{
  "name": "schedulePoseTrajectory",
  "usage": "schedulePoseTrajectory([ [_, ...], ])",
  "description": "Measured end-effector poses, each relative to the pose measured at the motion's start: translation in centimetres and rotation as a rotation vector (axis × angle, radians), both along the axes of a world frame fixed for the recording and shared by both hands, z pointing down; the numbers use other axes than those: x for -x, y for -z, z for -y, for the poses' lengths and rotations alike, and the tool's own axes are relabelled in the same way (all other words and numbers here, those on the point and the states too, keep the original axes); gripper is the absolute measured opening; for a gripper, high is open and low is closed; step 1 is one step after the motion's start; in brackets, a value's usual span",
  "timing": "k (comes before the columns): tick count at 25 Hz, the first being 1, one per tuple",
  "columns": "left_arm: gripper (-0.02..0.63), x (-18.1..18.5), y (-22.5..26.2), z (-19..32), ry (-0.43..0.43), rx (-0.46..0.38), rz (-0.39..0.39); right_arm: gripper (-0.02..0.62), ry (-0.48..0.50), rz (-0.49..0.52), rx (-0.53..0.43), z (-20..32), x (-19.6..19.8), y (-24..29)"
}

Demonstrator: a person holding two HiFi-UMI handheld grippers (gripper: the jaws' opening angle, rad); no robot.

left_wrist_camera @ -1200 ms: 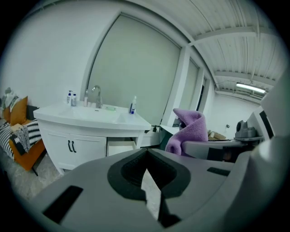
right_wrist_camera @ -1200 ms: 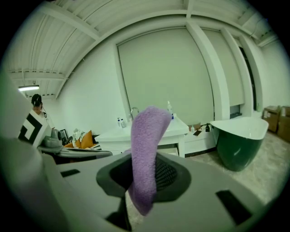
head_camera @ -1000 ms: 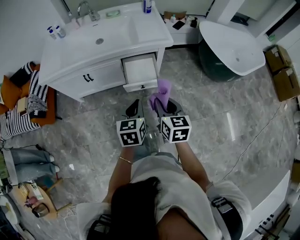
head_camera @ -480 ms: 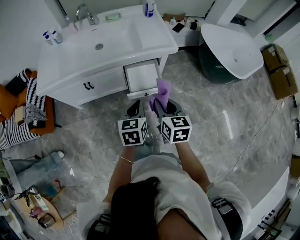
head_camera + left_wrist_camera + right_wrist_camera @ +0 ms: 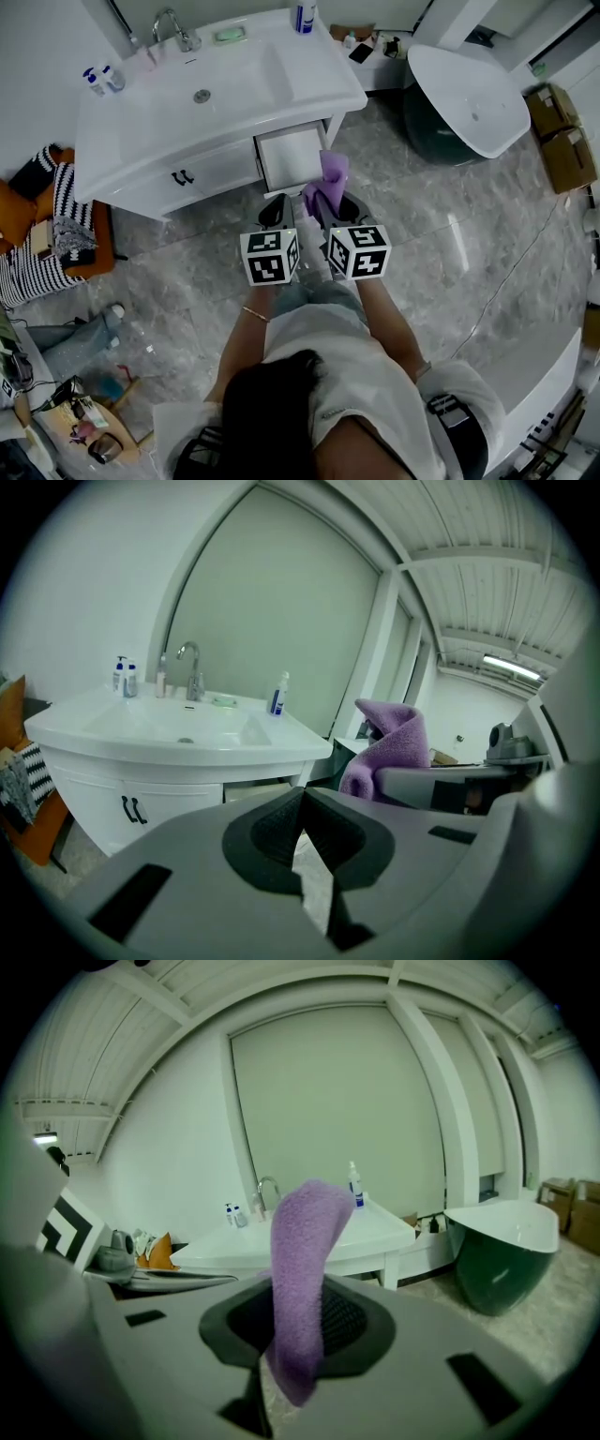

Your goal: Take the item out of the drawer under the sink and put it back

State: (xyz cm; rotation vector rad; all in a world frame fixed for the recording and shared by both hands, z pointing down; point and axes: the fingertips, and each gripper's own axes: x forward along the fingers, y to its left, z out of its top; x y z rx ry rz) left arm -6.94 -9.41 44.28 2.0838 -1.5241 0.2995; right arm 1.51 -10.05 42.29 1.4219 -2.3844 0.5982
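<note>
left gripper: my pads pressed together, nothing between them | right gripper: my jaws clamped on a soft purple terry cloth, which stands up above the pads | open white drawer under the white basin sink: just beyond the cloth, far side

Heads up: your purple towel covers the front right corner of the open drawer, and its lower end vanishes between your right gripper's jaws. Labels on the two little bottles are too small to read.
</note>
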Motion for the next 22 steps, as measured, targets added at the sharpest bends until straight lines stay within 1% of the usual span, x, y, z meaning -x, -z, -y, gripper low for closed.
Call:
schedulePoseTrajectory([
  [7,0.003,0.5,-0.4,0.8,0.008,0.017,0.020,0.092,0.005,0.015,-0.005,0.9,0.5,0.2],
  [13,0.003,0.8,-0.9,2.2,0.015,0.022,0.018,0.092,0.014,0.020,0.005,2.7,0.8,-0.2],
  [15,0.003,0.7,-1.0,2.8,0.025,0.027,0.002,0.092,0.020,0.027,0.006,3.4,0.7,-0.3],
  [17,0.003,0.4,-0.9,3.6,0.033,0.032,-0.026,0.092,0.027,0.017,0.003,4.4,0.6,-0.4],
  [18,0.003,0.2,-0.9,4.1,0.035,0.030,-0.027,0.092,0.030,0.009,0.002,4.9,0.4,-0.5],
  [22,0.003,0.0,-1.7,5.8,0.050,0.039,-0.002,0.092,0.044,0.011,0.022,6.7,0.2,-1.5],
])
